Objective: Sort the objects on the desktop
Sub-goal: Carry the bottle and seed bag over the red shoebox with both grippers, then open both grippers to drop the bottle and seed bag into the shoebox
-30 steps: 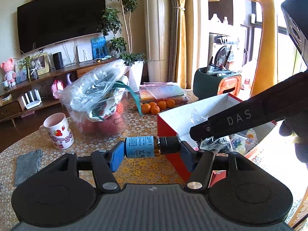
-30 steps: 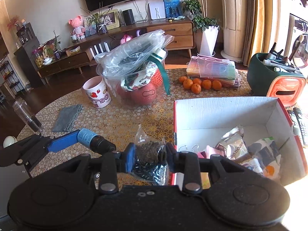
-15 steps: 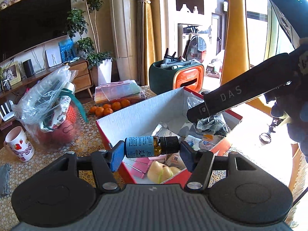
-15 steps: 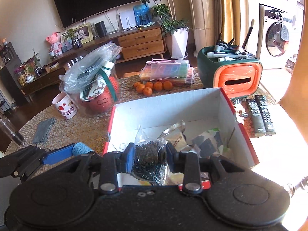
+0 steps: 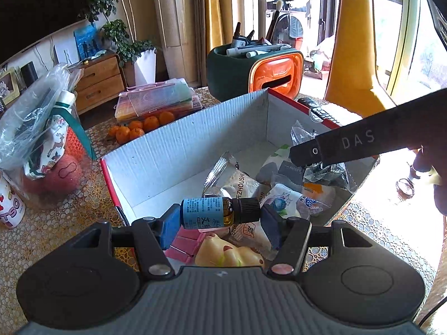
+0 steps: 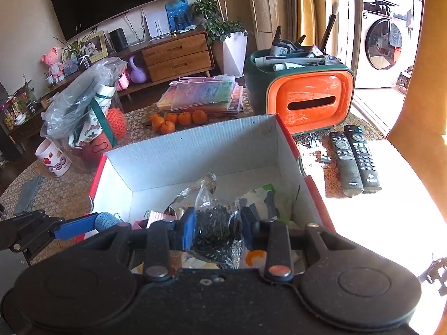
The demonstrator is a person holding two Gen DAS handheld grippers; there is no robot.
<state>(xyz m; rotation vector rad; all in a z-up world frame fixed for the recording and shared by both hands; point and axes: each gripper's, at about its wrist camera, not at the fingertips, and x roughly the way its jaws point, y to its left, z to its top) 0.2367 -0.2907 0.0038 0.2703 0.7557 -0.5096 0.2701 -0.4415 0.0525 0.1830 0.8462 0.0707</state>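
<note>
I note my left gripper pinching a small amber glass bottle with a blue label and black cap sideways above the near edge of the open red-and-white cardboard box. My right gripper clamps a clear plastic bag of dark granules over the box's interior.

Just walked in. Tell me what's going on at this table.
A person is sorting table clutter into a red-rimmed cardboard box with a tool in each hand. The left tool grips a small blue-labelled bottle sideways above the box's near edge. The right tool grips a clear bag of dark bits over the box. Snack packets already lie inside.
</note>
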